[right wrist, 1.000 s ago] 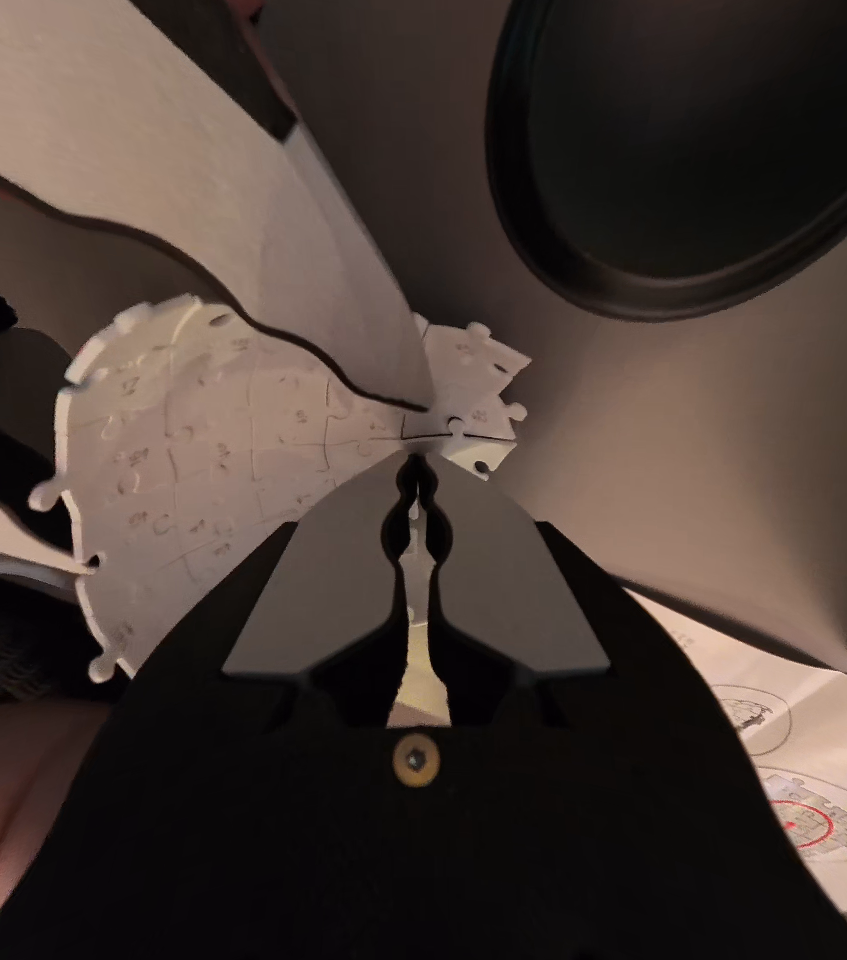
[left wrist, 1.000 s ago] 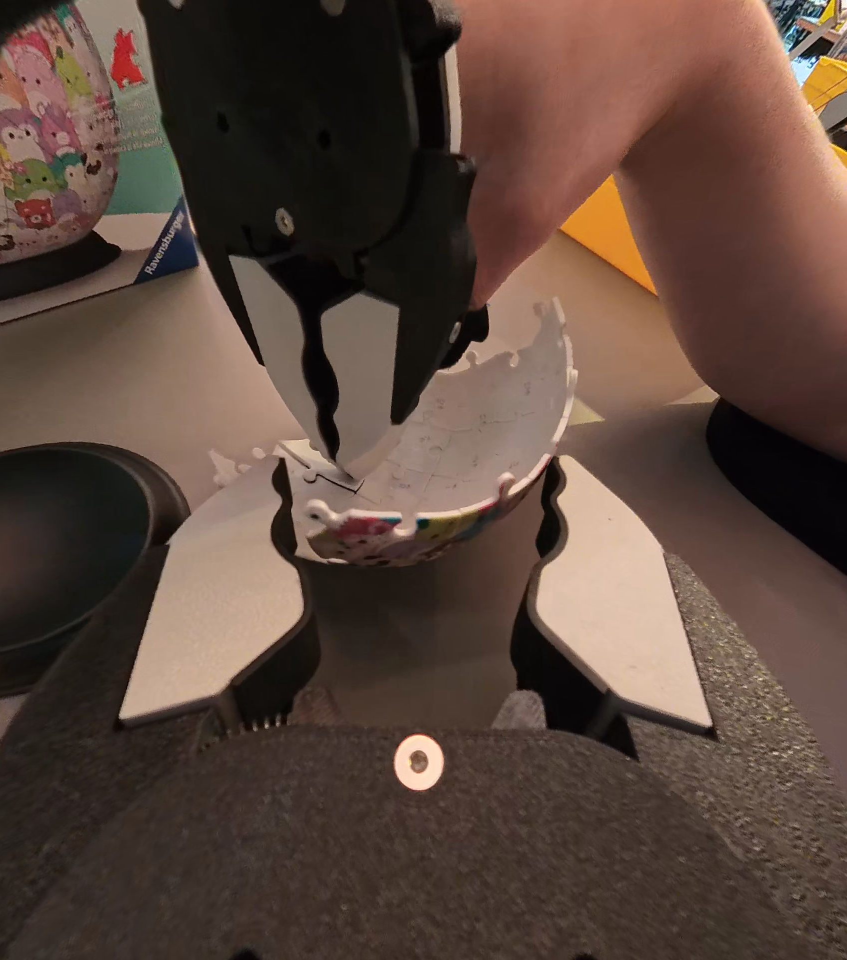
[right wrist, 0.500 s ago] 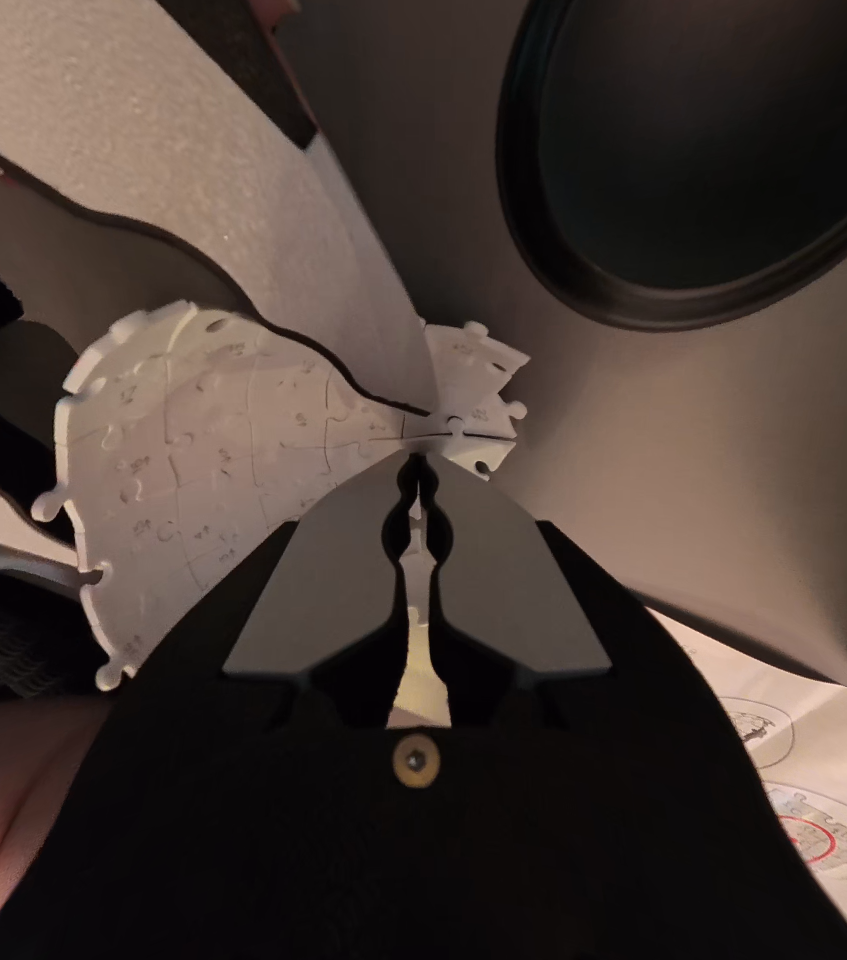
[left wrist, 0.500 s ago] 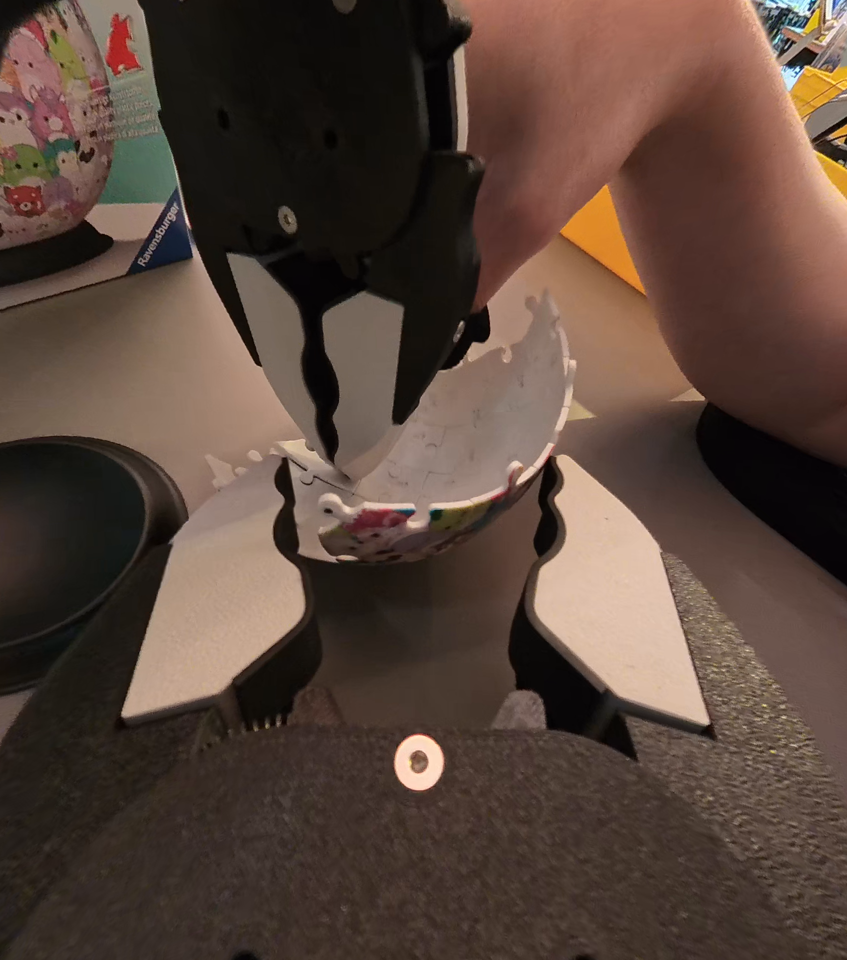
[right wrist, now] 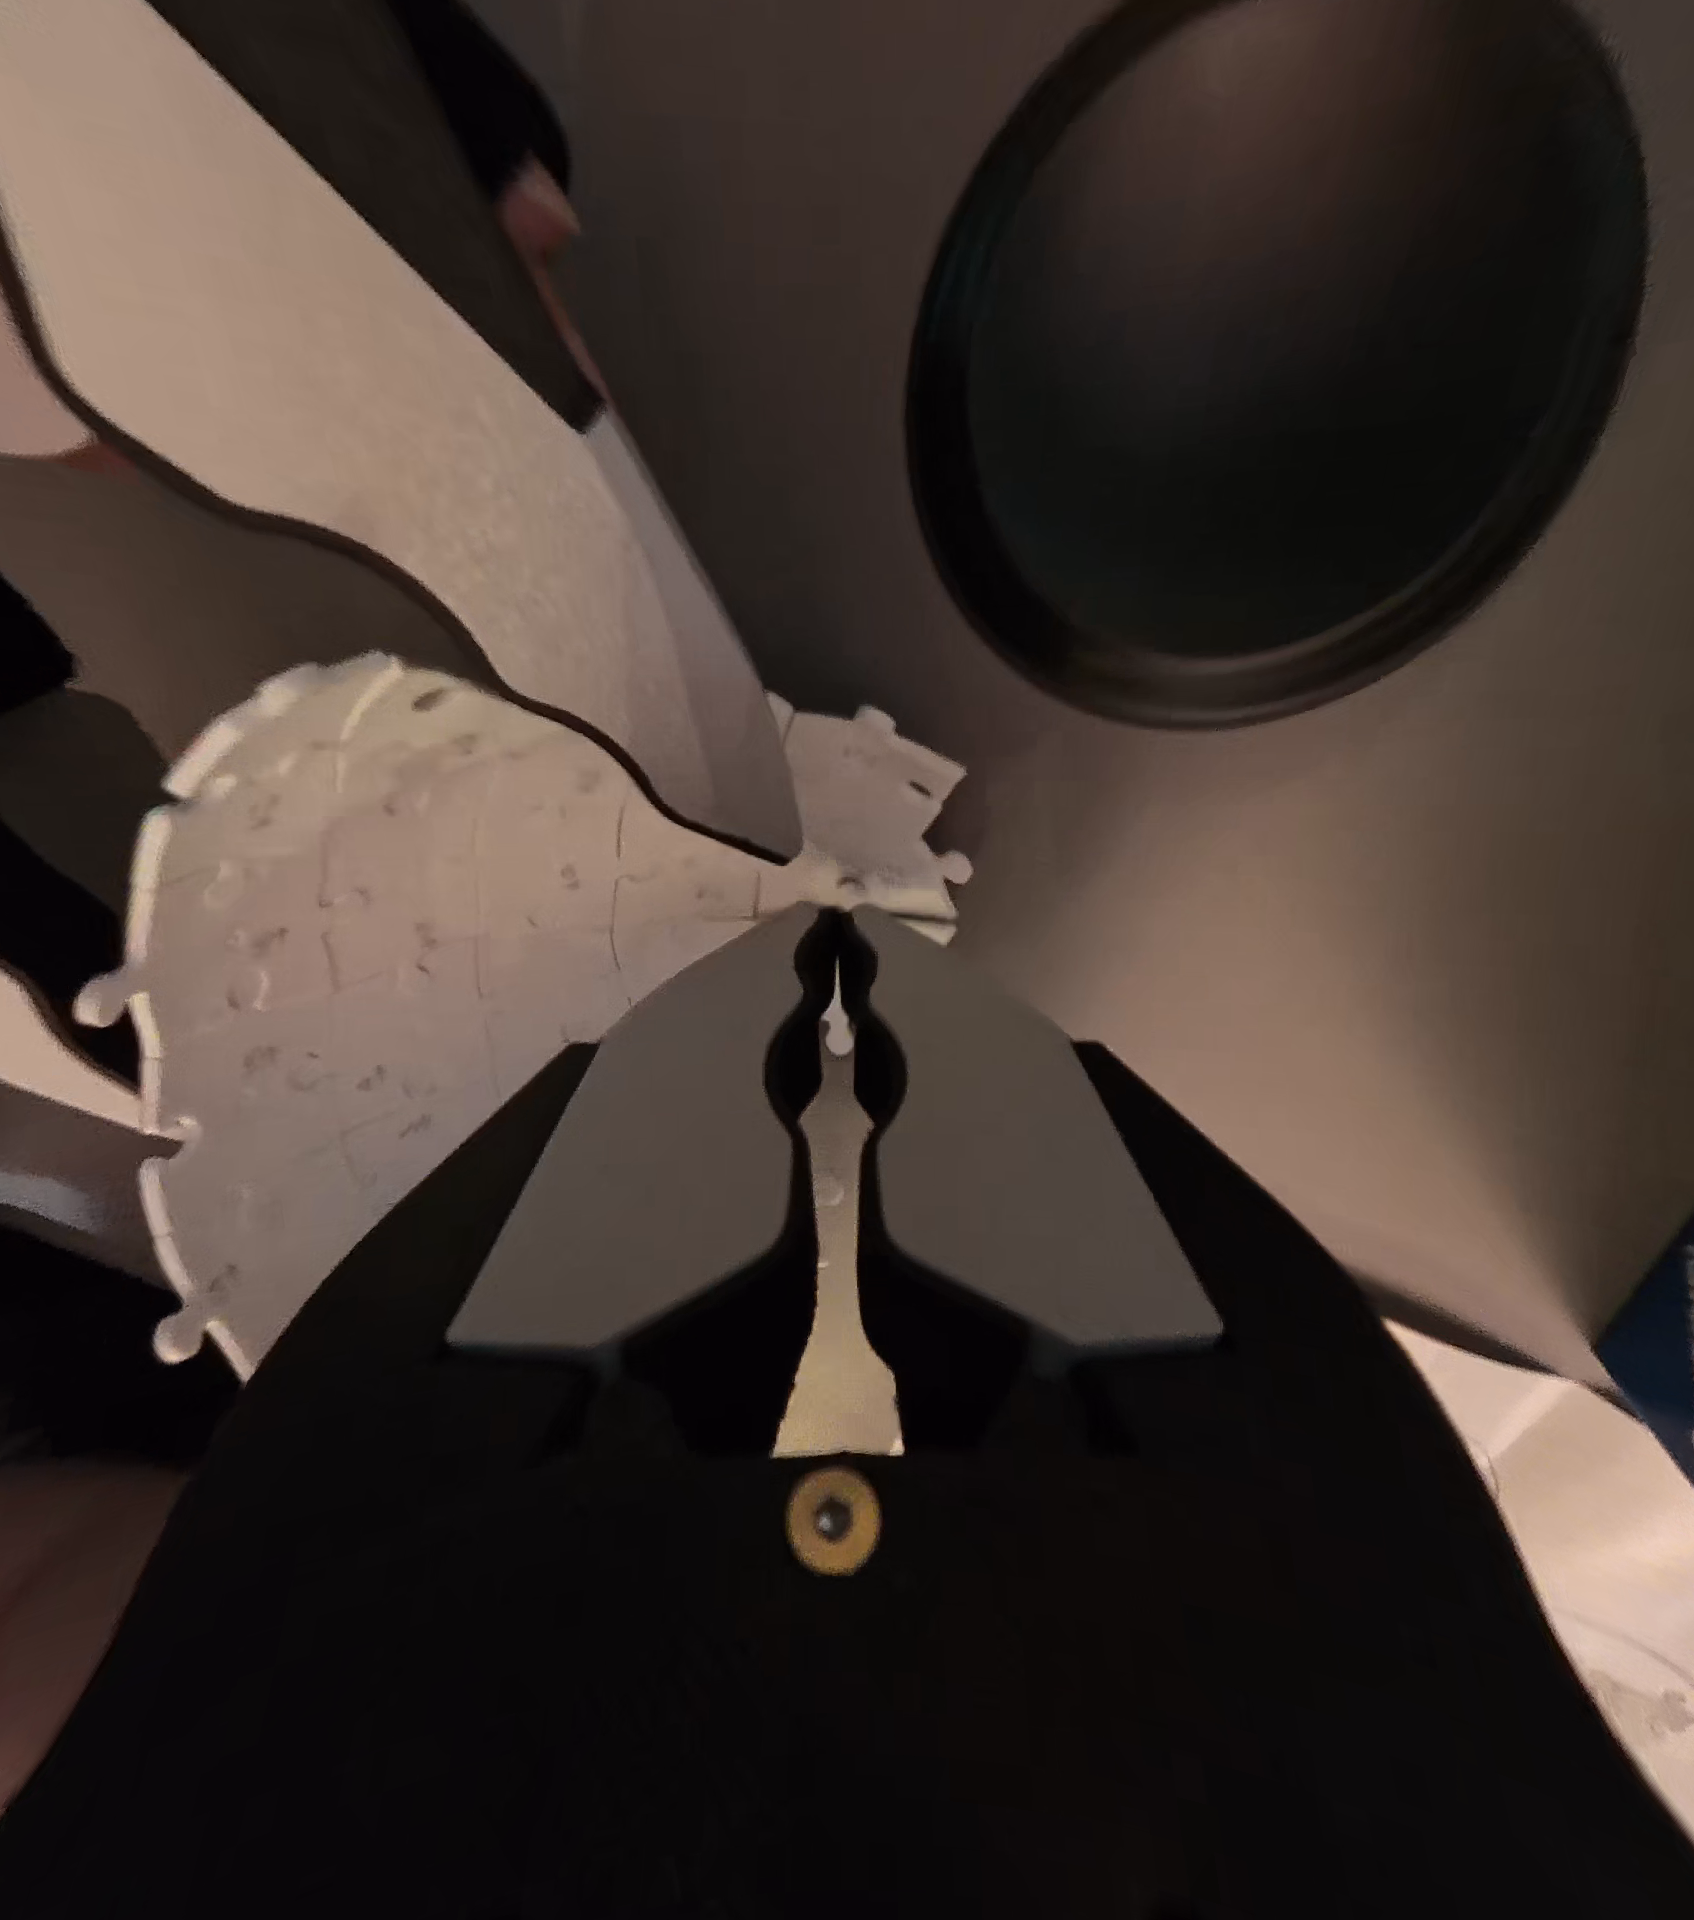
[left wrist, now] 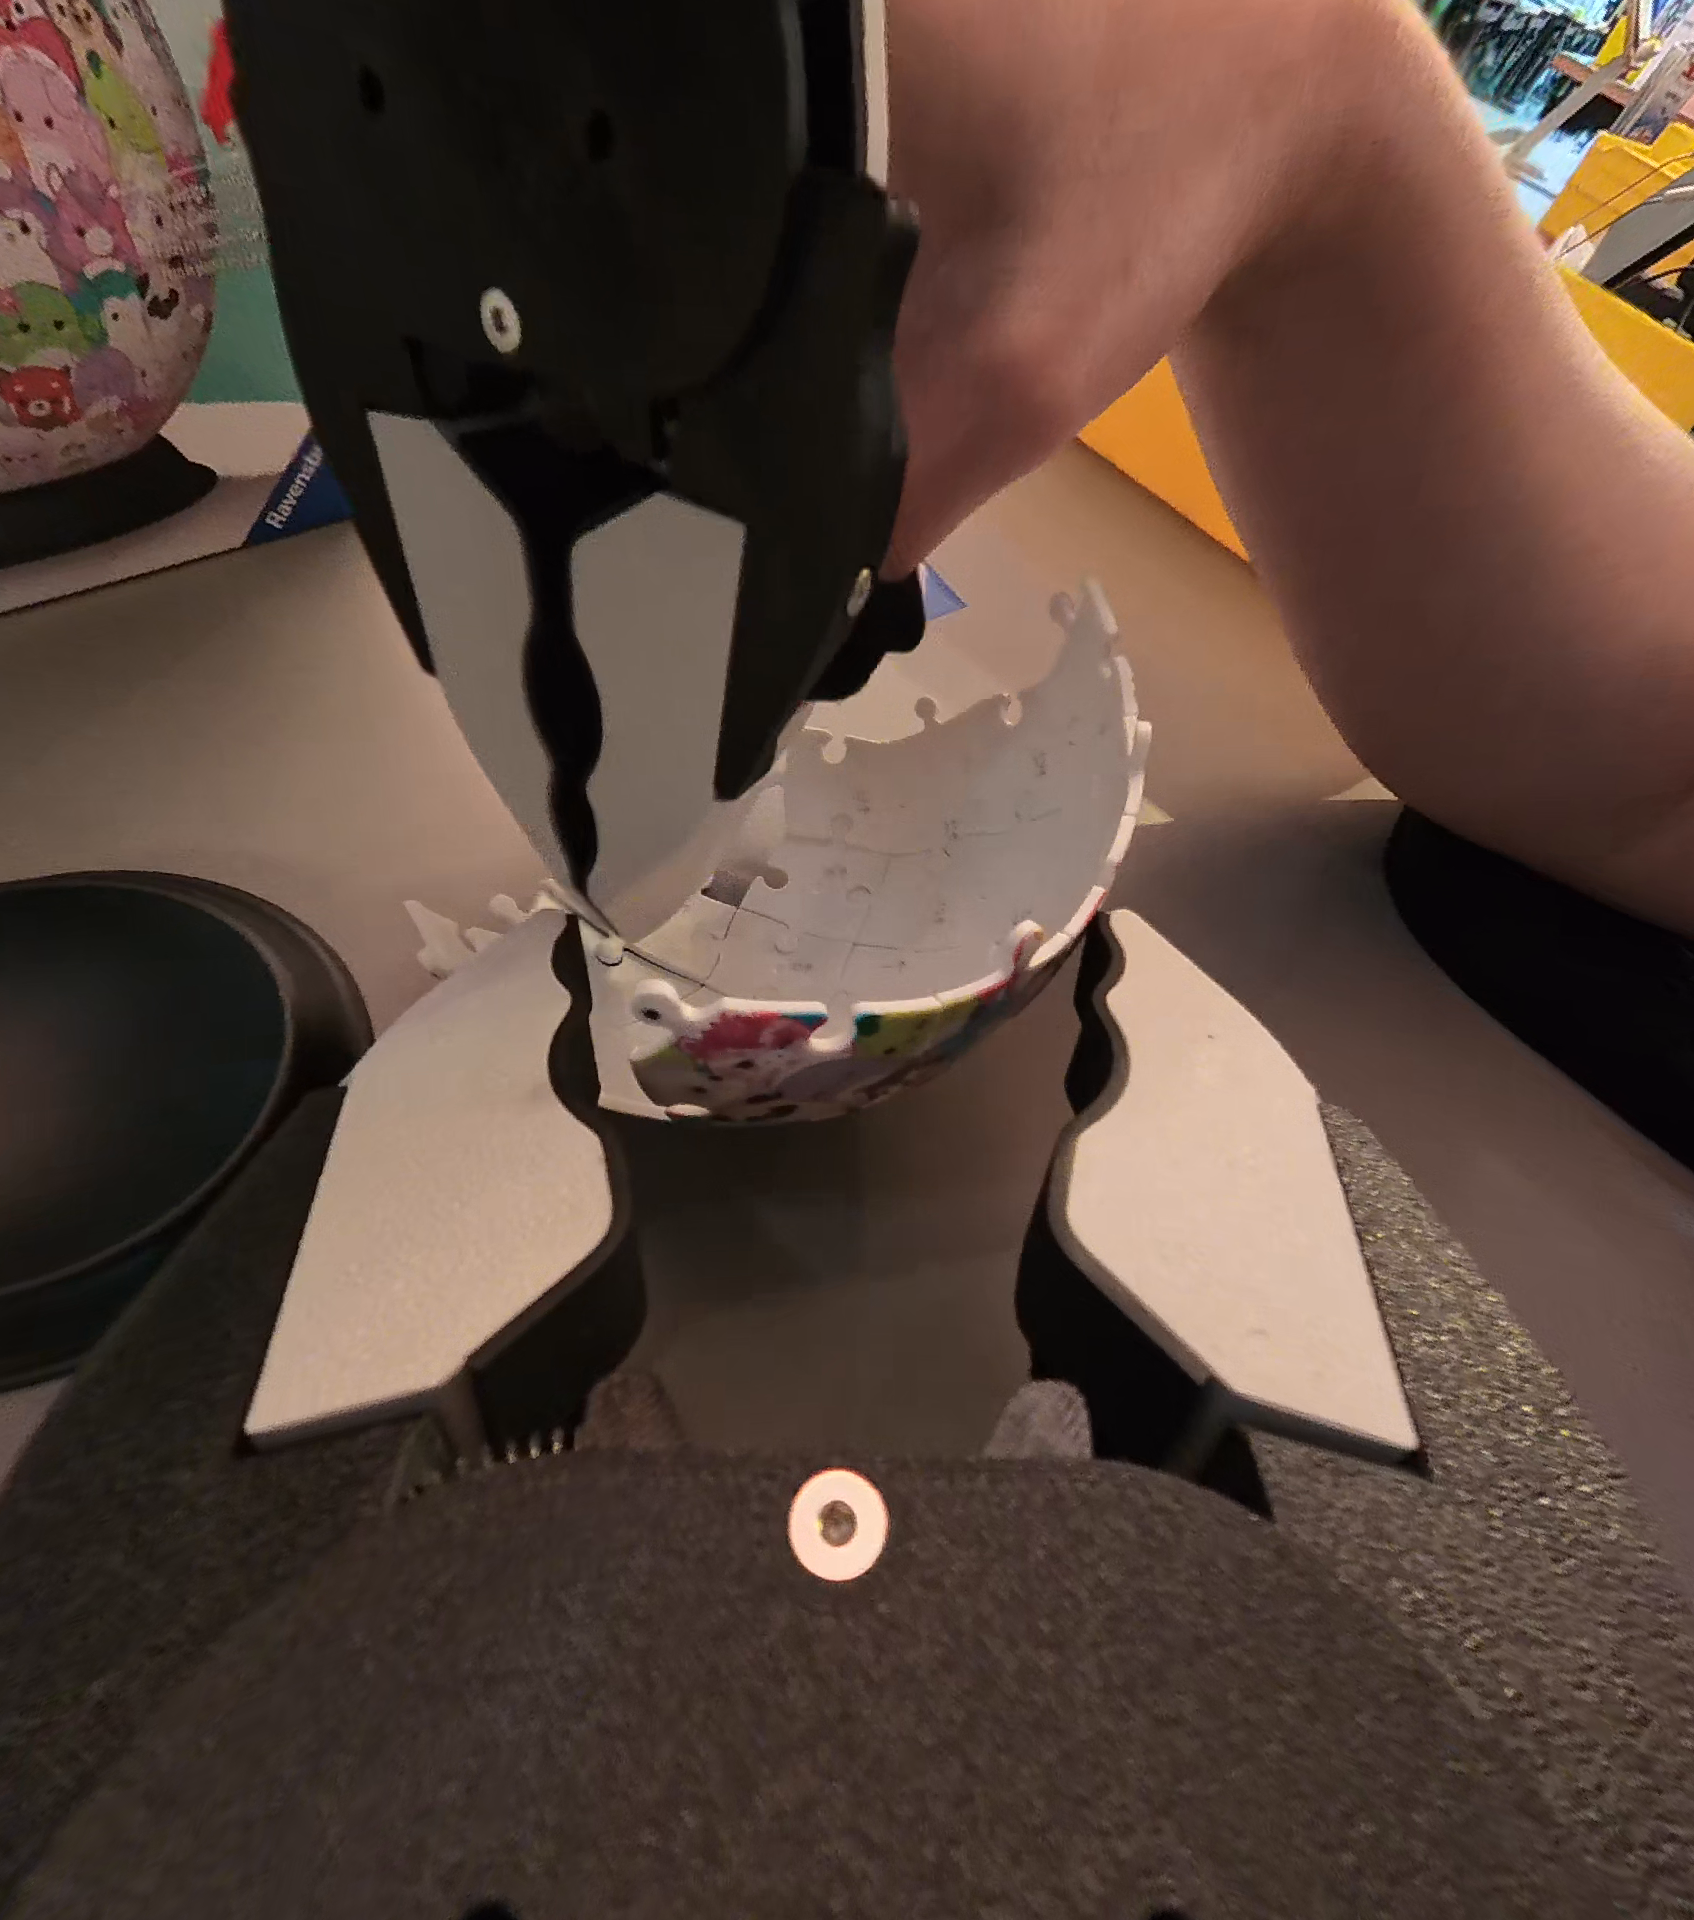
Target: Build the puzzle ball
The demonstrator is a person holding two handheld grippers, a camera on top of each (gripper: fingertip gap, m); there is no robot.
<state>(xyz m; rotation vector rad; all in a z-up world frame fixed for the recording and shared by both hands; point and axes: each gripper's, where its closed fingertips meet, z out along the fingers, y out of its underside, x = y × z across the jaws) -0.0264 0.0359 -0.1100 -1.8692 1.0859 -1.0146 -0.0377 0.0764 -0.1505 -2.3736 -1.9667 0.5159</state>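
One black stand [left wrist: 64,1122] beside shell [left wrist: 926,935]

Blurring across the right wrist view, softening the puzzle shell [right wrist: 375,935] and its markings. Hiding part of the shell's rim behind the right gripper [left wrist: 585,896]. Running off the left edge: black stand [left wrist: 74,1122] and puzzle box [left wrist: 43,270]. Forearm [left wrist: 1445,520] cropping at right.
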